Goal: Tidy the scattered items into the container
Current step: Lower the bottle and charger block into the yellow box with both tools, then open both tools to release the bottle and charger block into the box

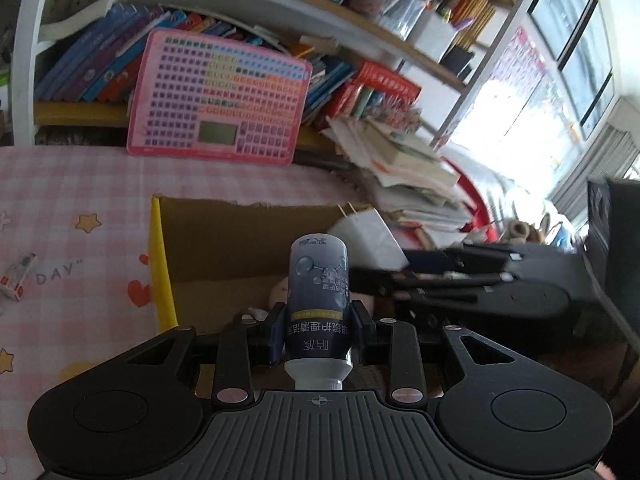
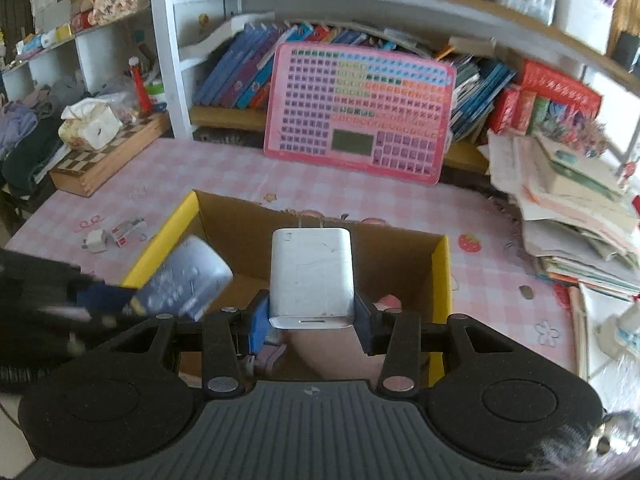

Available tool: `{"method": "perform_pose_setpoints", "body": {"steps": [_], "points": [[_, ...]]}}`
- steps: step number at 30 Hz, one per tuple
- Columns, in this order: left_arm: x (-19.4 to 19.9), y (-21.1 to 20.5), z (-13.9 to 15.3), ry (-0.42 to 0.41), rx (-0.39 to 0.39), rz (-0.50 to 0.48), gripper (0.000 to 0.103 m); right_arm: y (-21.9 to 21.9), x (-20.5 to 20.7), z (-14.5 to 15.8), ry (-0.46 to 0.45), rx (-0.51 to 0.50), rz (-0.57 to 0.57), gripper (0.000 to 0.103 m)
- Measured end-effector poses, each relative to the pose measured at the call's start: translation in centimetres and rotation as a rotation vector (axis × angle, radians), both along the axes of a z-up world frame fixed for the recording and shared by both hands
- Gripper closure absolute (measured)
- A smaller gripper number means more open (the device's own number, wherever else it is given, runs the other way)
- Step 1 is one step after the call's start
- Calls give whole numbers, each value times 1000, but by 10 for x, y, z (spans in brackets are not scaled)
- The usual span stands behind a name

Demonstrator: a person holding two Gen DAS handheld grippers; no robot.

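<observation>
My left gripper is shut on a dark blue bottle with a white cap, held over the near edge of the open cardboard box with yellow flaps. My right gripper is shut on a white charger plug, prongs pointing away, above the same cardboard box. In the right wrist view the bottle shows blurred at the box's left side. In the left wrist view the charger and right gripper come in from the right. Something pink lies inside the box.
On the pink checked tablecloth, left of the box, lie a small white adapter and a small red-and-white packet. A pink keyboard toy leans on the bookshelf. A paper and book stack crowds the right; a chessboard box stands far left.
</observation>
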State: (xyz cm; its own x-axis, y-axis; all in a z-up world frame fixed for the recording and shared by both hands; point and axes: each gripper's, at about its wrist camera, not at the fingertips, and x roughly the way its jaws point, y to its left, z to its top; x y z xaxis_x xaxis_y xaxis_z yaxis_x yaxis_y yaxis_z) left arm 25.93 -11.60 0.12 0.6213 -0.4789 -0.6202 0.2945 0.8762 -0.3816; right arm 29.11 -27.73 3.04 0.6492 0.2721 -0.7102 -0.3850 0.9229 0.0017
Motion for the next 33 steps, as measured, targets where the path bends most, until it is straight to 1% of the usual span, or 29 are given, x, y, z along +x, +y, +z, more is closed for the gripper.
{"method": "perform_pose_setpoints", "body": {"steps": [2,4,6,9,11,15,20,22,23,25,33], "points": [[4,-12,-3,-15,85,-14,72,2,11,-9,30,-8,17,62],[4,-22,-5,-43,172,-30,72,5,21,-19,50,-40,41,62],[4,-27,-8,-46,212,-34,72,7,30,-27,67,-63,71,62],[8,-27,-13,-18,212,-17,72,11,42,-35,82,-105,140,62],[10,-29,-16,-14,235,-8,72,15,47,-36,77,-133,188,62],[14,-33,-17,-15,265,17,72,21,55,-37,66,-151,236,62],[19,-35,-24,26,290,33,71,30,62,-42,44,-182,281,62],[18,-35,-23,21,293,46,71,31,62,-42,30,-175,295,62],[16,-35,-20,8,287,55,69,32,61,-41,25,-169,309,62],[14,-33,-15,0,275,61,69,33,61,-41,30,-146,325,62],[1,-27,-8,-5,265,81,68,45,69,-49,112,-117,353,62]]}}
